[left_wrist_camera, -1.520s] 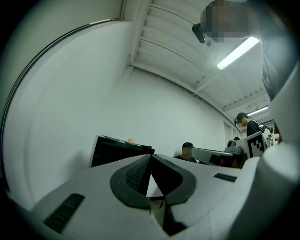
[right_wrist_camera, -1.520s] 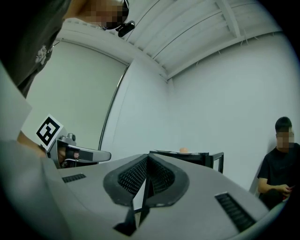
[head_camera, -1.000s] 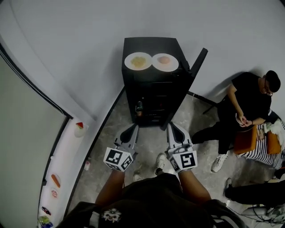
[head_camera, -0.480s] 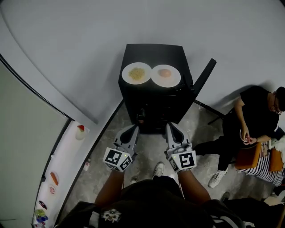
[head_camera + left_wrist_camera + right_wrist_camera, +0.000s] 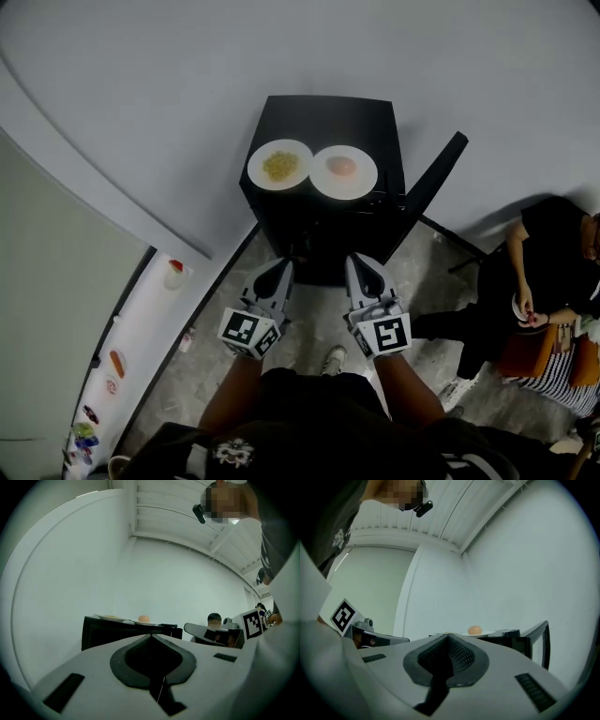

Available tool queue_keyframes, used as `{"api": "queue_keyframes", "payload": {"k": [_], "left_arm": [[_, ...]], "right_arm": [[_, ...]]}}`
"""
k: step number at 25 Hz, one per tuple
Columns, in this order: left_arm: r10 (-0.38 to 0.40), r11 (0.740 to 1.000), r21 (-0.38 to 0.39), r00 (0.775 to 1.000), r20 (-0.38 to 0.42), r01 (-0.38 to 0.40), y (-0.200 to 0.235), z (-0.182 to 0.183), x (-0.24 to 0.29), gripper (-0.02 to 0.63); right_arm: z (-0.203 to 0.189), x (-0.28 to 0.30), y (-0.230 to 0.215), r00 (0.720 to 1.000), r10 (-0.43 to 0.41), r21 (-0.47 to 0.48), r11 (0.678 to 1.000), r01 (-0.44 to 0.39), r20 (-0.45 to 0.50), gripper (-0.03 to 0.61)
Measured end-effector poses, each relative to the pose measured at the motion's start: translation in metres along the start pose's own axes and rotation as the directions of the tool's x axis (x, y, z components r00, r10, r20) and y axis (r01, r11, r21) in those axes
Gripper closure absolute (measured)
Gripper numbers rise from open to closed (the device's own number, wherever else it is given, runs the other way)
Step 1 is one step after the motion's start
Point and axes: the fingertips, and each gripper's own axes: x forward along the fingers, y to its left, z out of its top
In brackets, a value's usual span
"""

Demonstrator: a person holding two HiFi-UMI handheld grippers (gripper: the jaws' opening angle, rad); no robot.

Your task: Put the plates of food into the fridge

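The plate of yellow food [image 5: 279,165] and the plate with a pinkish lump [image 5: 343,172] sit side by side, rims touching or nearly so, on top of the black fridge [image 5: 352,122] in the upper middle of the head view — neither is inside yet. The fridge door [image 5: 434,181] stands swung open toward the right of the frame, so that part looks done. The left gripper [image 5: 279,267] and right gripper [image 5: 360,262] hang in the lower middle, in front of the fridge and apart from the plates, both clenched on nothing. I'd judge the task barely begun: each plate has to be picked up and set inside — two trips, or one per gripper.
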Motion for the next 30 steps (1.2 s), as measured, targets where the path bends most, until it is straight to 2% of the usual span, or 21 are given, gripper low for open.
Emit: {"api": "queue_keyframes", "payload": {"k": [3, 9, 18, 24, 25, 27, 30], "left_arm": [[0.030, 1.000, -0.007, 0.999, -0.013, -0.030, 0.006, -0.003, 0.012, 0.592], [0.029, 1.000, -0.008, 0.999, -0.014, -0.029, 0.022, 0.007, 0.030, 0.592], [-0.009, 1.000, 0.030, 1.000, 0.011, 0.008, 0.056, 0.021, 0.046, 0.592], [-0.016, 1.000, -0.013, 1.000, 0.026, 0.016, 0.082, 0.022, 0.054, 0.592], [-0.013, 0.999, -0.029, 0.999, 0.032, 0.014, 0.086, 0.023, 0.055, 0.592], [-0.014, 0.998, -0.061, 0.999, 0.037, 0.016, 0.092, 0.022, 0.057, 0.592], [-0.021, 0.997, -0.079, 0.999, 0.026, 0.023, 0.095, 0.017, 0.058, 0.592]], "right_arm": [[-0.003, 0.007, -0.009, 1.000, 0.008, 0.004, 1.000, -0.008, 0.001, 0.555], [-0.015, 0.023, -0.018, 1.000, 0.006, 0.040, 0.999, -0.006, -0.024, 0.555], [-0.024, 0.060, -0.016, 0.993, -0.064, 0.063, 0.996, 0.070, -0.098, 0.555], [-0.032, 0.075, -0.023, 0.981, -0.110, 0.084, 0.989, 0.125, -0.160, 0.554], [-0.034, 0.078, -0.024, 0.979, -0.109, 0.089, 0.988, 0.126, -0.173, 0.549], [-0.037, 0.083, -0.026, 0.975, -0.110, 0.110, 0.985, 0.133, -0.192, 0.448], [-0.039, 0.087, -0.035, 0.972, -0.130, 0.212, 0.962, 0.171, -0.197, 0.433]]}}
